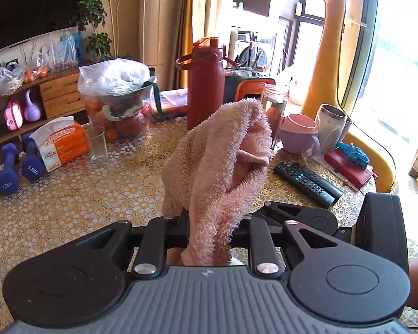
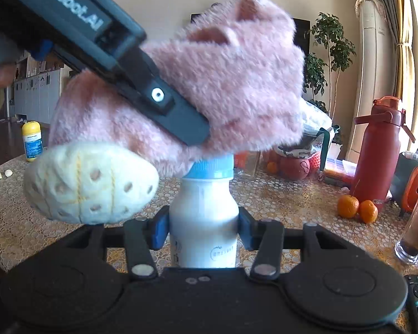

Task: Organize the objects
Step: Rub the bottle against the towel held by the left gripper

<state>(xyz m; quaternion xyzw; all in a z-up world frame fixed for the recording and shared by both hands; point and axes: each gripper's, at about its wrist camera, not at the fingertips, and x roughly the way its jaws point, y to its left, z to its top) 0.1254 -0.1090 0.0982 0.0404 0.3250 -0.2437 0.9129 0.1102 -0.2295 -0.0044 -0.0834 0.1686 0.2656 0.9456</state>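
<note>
Evidently the left tongs [image 1: 209, 222] are clenched on a pink slipper [image 1: 220, 164], lifted clear of the tabletop [image 1: 78, 194], while the right tongs [image 2: 204, 231] clasp a white bottle [image 2: 204, 222] upright by its body. In the right view the slipper hangs just over the bottle's blue cap [image 2: 211, 168], seemingly to be carried past it.
</note>
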